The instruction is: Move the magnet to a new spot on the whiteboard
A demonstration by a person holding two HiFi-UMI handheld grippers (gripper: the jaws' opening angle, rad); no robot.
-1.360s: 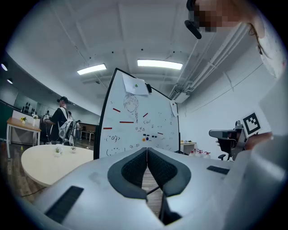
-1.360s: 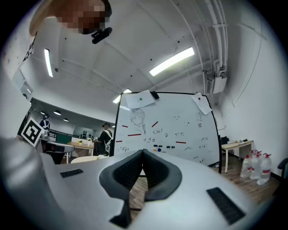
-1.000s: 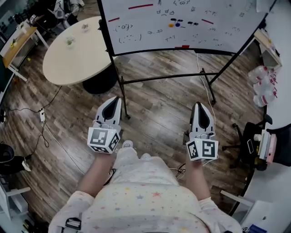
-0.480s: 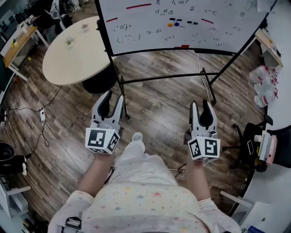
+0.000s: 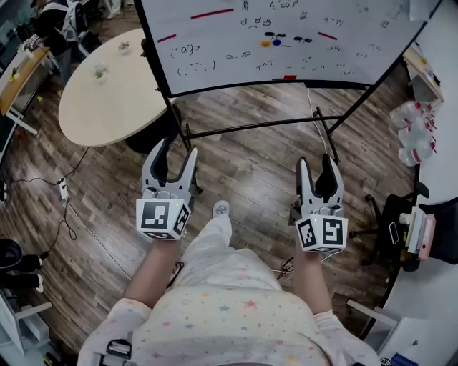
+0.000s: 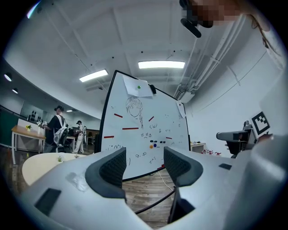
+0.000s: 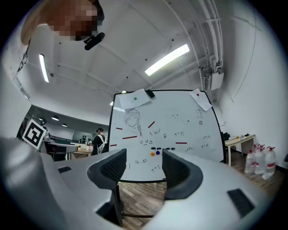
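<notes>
- Since a second ago, both pairs of jaws have been parted from closed, the left pair having just been opening further with nothing between them, and the whiteboard (image 5: 286, 57) and round table (image 5: 107, 93) are seen shifted leftward in the head view.
- A wooden floor (image 5: 250, 164) is spread under everything.
- The whiteboard is stood on a black stand ahead of the person, well apart from both grippers; small scribbles and red bars (image 5: 212, 13) are carried on it.
- The round table is placed left of the board, just beside its stand.
- The left gripper (image 5: 175, 151) is held level and pointed toward the board, its jaws wide apart and empty; only floor and board are seen through the gap.
- The right gripper (image 5: 315, 163) is held alongside, also aimed at the board, its jaws apart with nothing between them.
- An orange magnet (image 5: 266, 43) and a blue magnet (image 5: 276, 42) are stuck side by side near the board's middle, just below a row of black magnets (image 5: 270, 33); which one is meant by the task cannot be told.
</notes>
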